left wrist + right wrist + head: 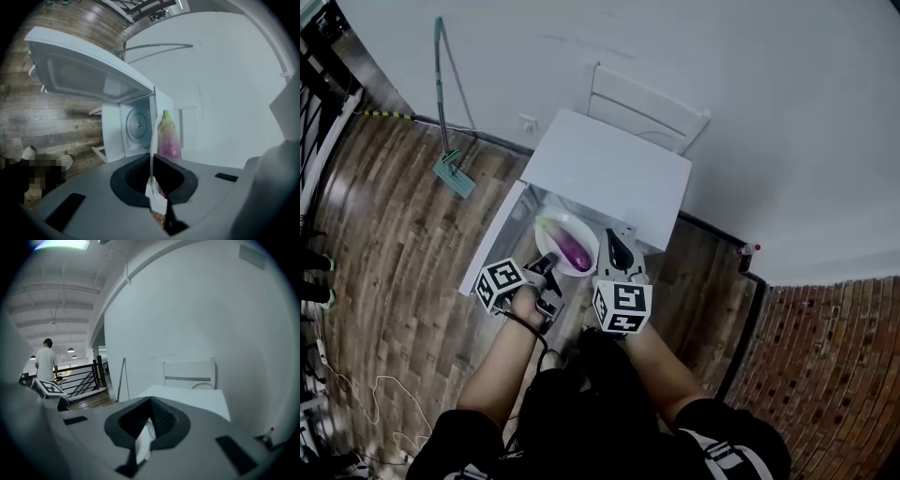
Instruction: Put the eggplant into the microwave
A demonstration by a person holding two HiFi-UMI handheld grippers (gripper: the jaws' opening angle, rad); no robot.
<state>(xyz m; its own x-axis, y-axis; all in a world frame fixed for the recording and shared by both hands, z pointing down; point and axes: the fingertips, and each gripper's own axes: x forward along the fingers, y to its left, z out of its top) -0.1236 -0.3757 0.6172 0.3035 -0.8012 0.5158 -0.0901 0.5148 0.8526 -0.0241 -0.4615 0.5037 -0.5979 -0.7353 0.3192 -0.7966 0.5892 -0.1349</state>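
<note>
A purple eggplant (573, 250) with a green cap lies on a white plate (581, 228), held in front of the open white microwave (609, 169). My left gripper (549, 265) is shut on the plate's near-left rim. In the left gripper view the rim (153, 140) runs edge-on between that gripper's (153, 187) pads. The eggplant (168, 138) lies just beyond, before the microwave's turntable (137, 125). My right gripper (615, 246) is at the plate's right edge. In the right gripper view a white piece of rim sits pinched in my right gripper (146, 432).
The microwave door (495, 239) hangs open to the left. A white chair (647, 108) stands behind the microwave against the wall. A mop (445, 112) leans on the wall at left. A red-capped bottle (747, 249) stands on the floor at right. A person (46, 363) stands far off by a railing.
</note>
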